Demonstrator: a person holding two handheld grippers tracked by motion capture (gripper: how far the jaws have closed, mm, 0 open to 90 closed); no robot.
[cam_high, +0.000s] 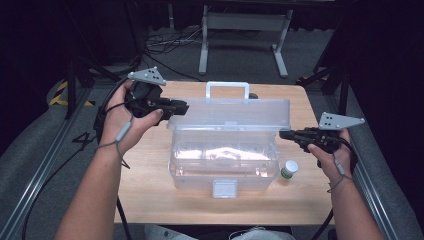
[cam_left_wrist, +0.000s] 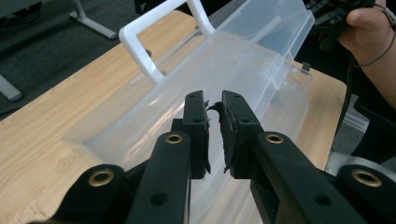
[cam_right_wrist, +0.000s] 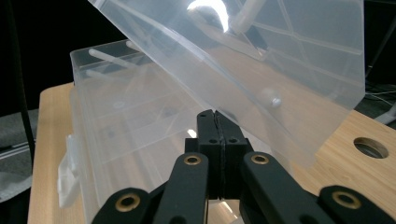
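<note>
A clear plastic box (cam_high: 222, 172) stands mid-table with its lid (cam_high: 230, 115) raised part way, the white handle (cam_high: 227, 85) at the back. My left gripper (cam_high: 184, 107) is at the lid's left end. In the left gripper view its jaws (cam_left_wrist: 214, 100) stand almost together on the lid's end wall (cam_left_wrist: 140, 121), gripping it. My right gripper (cam_high: 281, 134) is shut with nothing between its jaws. In the right gripper view its tip (cam_right_wrist: 215, 114) sits just under the tilted lid's (cam_right_wrist: 261, 60) right end.
A small white bottle with a green label (cam_high: 288, 169) stands on the wooden table (cam_high: 150, 190) right of the box, under my right hand. The box's front latch (cam_high: 224, 188) hangs down. A round hole (cam_right_wrist: 370, 147) is in the tabletop. Grey floor and a metal frame lie beyond.
</note>
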